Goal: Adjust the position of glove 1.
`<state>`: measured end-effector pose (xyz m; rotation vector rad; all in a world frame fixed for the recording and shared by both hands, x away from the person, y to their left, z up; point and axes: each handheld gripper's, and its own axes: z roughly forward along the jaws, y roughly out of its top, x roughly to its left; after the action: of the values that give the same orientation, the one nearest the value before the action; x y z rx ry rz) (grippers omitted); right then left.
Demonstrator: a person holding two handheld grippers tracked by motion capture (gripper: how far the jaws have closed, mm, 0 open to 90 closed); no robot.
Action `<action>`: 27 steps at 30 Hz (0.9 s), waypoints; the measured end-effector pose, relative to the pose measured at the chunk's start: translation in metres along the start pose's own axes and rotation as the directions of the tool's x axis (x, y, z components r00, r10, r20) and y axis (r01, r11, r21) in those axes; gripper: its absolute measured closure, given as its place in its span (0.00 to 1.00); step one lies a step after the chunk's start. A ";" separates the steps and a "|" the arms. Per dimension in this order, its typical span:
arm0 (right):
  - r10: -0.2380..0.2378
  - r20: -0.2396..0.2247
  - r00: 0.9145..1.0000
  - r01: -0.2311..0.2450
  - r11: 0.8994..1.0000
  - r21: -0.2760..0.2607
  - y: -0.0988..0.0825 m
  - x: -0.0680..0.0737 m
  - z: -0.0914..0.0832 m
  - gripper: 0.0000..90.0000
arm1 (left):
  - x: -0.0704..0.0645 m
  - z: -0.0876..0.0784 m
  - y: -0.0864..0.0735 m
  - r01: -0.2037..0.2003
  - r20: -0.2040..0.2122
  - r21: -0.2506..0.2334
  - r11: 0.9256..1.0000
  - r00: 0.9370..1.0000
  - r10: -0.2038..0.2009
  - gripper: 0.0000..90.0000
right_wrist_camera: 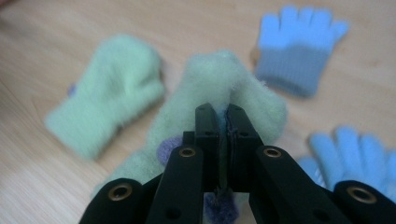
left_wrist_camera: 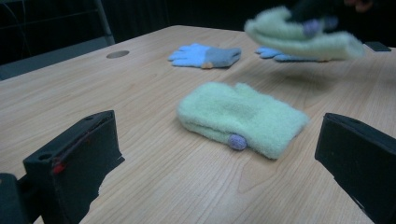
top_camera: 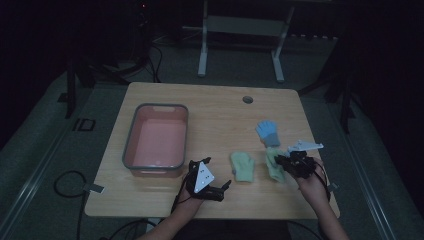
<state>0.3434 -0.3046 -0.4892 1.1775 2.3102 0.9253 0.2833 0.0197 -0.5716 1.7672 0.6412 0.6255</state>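
High view: the right gripper is held above the table's right front part, the forearm coming in from the bottom edge and angled up-left, the grey plate on top. Its jaws are seen in the right gripper view clamped tight on a fold of the held green mitten, which hangs clear of the wood in the left gripper view. The left gripper is rested low near the front edge, pointed right toward the flat green mitten, its jaws spread wide with nothing between them. Two blue gloves are laid beyond. A pink bin is placed at the left.
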 end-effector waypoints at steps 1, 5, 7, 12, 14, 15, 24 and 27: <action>-0.012 -0.001 1.000 0.012 1.000 -0.007 0.006 0.003 -0.002 0.95 | 0.000 0.000 0.000 0.001 0.000 0.000 1.000 1.000 -0.001 0.00; -0.074 -0.007 0.997 0.073 0.997 -0.037 0.027 0.016 -0.004 0.95 | 0.000 0.000 0.000 -0.003 -0.001 0.000 1.000 1.000 0.003 0.00; -0.105 -0.005 0.994 0.105 0.994 -0.038 0.034 0.025 -0.001 0.95 | 0.000 0.000 0.000 0.000 0.000 0.000 1.000 1.000 0.000 0.00; -0.150 -0.036 0.988 0.149 0.988 -0.026 0.042 0.043 0.012 0.95 | -0.001 0.000 0.000 -0.003 0.001 -0.001 1.000 1.000 0.003 0.00; -0.165 -0.045 0.985 0.164 0.986 -0.014 0.042 0.050 0.019 0.95 | -0.001 0.000 0.000 -0.004 0.000 -0.001 1.000 1.000 0.004 0.00; -0.168 -0.053 0.984 0.167 0.986 -0.009 0.042 0.053 0.022 0.95 | -0.001 0.000 0.000 -0.004 0.001 -0.001 1.000 1.000 0.004 0.00; -0.186 -0.101 0.977 0.190 0.981 0.033 0.036 0.075 0.051 0.95 | -0.001 0.000 0.000 -0.010 0.002 0.001 1.000 1.000 0.010 0.00; -0.176 -0.103 0.979 0.182 0.982 0.051 0.033 0.077 0.059 0.94 | -0.001 0.000 0.000 -0.008 0.004 0.003 1.000 1.000 0.008 0.00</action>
<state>0.3529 -0.2046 -0.5109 0.9458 2.4903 0.8713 0.2827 0.0186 -0.5717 1.7746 0.6329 0.6268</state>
